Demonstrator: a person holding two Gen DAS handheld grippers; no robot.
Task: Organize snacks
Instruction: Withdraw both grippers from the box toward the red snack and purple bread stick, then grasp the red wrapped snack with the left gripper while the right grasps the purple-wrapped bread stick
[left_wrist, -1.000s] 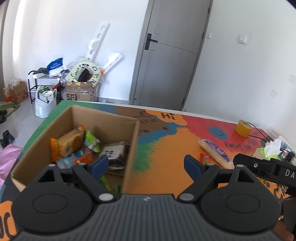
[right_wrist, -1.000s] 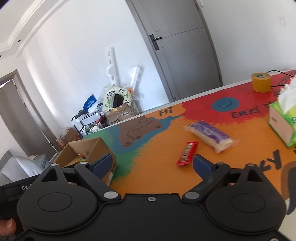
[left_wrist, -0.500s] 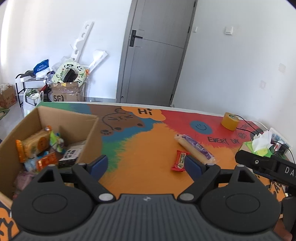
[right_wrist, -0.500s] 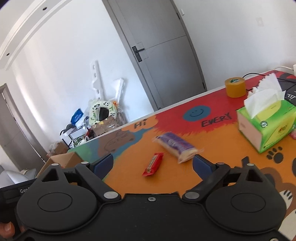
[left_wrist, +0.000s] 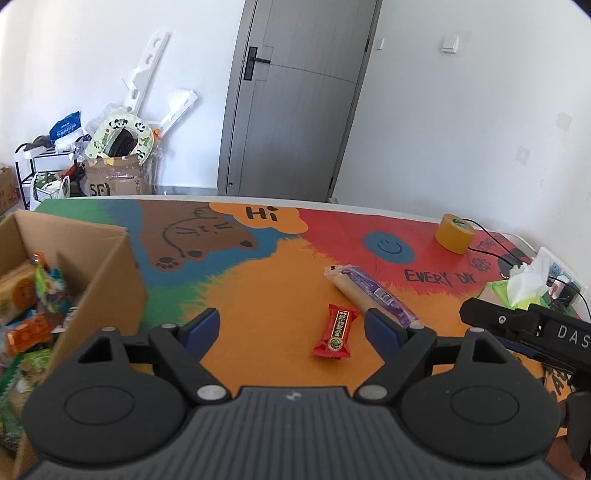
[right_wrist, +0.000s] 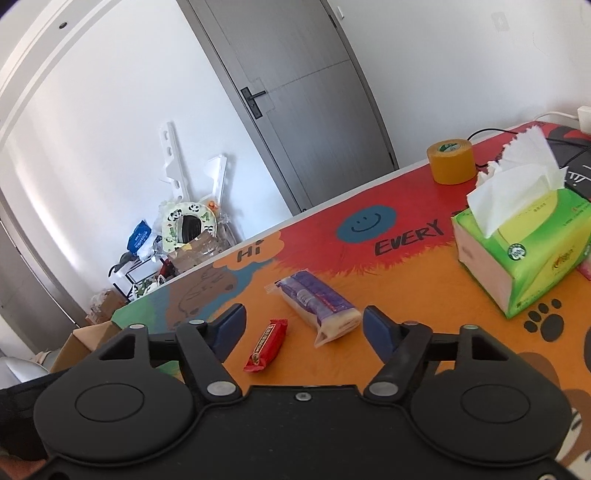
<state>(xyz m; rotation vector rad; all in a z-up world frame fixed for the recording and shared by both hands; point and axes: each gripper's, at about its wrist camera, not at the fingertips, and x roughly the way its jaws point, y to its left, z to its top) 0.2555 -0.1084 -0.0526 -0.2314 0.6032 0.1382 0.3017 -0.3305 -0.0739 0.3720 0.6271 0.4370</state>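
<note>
Both claws are spread wide and carry nothing: my left claw hangs above the orange patch of the table, and my right claw hangs above the same patch from the other side.

Between the blue fingertips of the left one lies the red snack bar, flat on the table, its long axis running away from me. From the right wrist view that red snack bar sits just inside the left fingertip, tilted a little. Just beyond it, near but not touching, is the purple-wrapped snack, a longer pack lying at a slant; in the right wrist view the purple-wrapped snack lies between my fingers and further out than the red one.

Off to the left stands the cardboard box, open at the top, with several packets heaped inside; they are blurred, so I can only say they look like orange and green wrappers. The box is well apart from the two loose snacks. Only a corner of the box shows from the right wrist view.

On the far right side of the table sits a roll of yellow tape on the red area, with a black cable running past it. Nearer me is a green tissue box with a white tissue standing up out of it. Behind the table are a grey door and a pile of clutter against the white wall.
</note>
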